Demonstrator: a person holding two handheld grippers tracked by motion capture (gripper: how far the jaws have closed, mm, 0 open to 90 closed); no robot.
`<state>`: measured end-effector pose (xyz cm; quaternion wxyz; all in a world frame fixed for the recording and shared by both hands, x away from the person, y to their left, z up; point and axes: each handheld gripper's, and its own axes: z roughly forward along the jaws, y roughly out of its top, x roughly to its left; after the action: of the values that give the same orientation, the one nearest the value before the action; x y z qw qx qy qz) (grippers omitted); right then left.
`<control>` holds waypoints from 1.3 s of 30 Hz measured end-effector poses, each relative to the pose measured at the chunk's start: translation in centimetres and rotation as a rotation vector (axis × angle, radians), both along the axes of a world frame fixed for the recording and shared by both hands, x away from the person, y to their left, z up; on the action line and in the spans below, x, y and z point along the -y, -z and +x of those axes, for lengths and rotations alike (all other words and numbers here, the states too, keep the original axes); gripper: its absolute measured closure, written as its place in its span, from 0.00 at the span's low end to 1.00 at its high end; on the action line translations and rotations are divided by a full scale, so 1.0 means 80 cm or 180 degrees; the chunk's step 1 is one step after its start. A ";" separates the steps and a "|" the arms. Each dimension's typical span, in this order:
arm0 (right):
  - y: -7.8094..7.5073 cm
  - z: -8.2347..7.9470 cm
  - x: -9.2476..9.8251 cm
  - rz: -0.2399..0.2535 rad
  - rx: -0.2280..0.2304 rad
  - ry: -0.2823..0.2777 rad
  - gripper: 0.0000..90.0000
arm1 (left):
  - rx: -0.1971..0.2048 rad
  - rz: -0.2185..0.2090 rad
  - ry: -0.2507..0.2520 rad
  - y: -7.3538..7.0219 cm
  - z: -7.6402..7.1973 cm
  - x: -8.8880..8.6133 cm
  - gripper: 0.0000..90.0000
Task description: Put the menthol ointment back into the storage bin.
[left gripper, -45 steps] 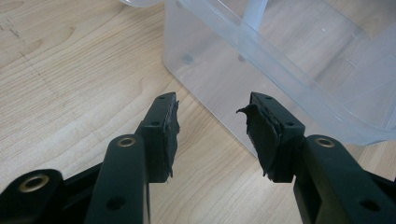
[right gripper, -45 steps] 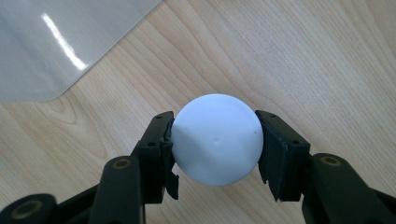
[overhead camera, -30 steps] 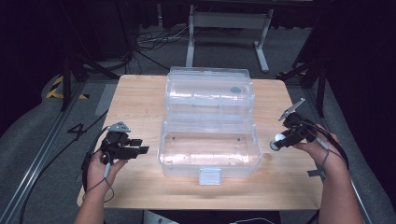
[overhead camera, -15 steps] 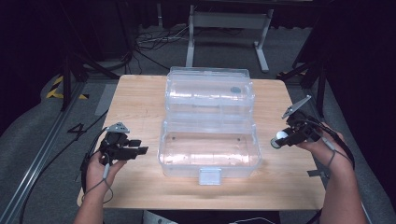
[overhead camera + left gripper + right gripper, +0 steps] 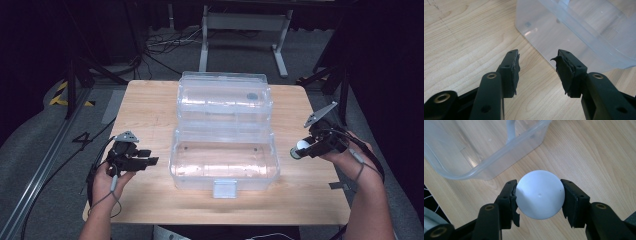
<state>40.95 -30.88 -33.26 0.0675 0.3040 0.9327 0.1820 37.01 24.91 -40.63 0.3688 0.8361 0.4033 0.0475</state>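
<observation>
Your left gripper (image 5: 150,161) sits at the left edge of the wooden table (image 5: 150,105), held level with its tips aimed at the left end wall of the clear plastic box (image 5: 223,160). Its jaws stand wide apart with nothing between them; in the left gripper view (image 5: 537,66) bare wood shows in the gap and the box corner (image 5: 574,32) lies just beyond, not touched.

The box occupies the table's middle, its lid (image 5: 224,96) thrown back flat behind it and a latch tab (image 5: 224,188) at the near wall. The interior looks clear.

Your right gripper (image 5: 300,149) is at the right of the box, just beside its end wall, above the table. Its jaws are clamped on a white ball (image 5: 301,146); in the right gripper view both pads (image 5: 513,195) press against the ball (image 5: 539,194) on opposite sides, with the box rim (image 5: 499,157) beyond it.
</observation>
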 end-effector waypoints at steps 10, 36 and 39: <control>-0.014 -0.014 -0.016 0.0036 0.0022 -0.0213 0.56 | -0.0003 -0.0008 -0.0003 0.001 -0.001 0.000 0.59; -0.027 -0.022 -0.065 0.0009 0.0136 -0.0705 0.56 | -0.0023 0.0058 -0.0097 0.003 -0.016 -0.013 0.59; -0.024 -0.021 -0.071 -0.0002 0.0122 -0.0752 0.56 | -0.0025 0.0048 -0.0098 0.003 -0.017 -0.014 0.59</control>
<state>39.24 -25.21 -31.31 0.0635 0.1884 0.9606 0.1942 35.67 26.01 -40.89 0.3601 0.8327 0.4172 0.0530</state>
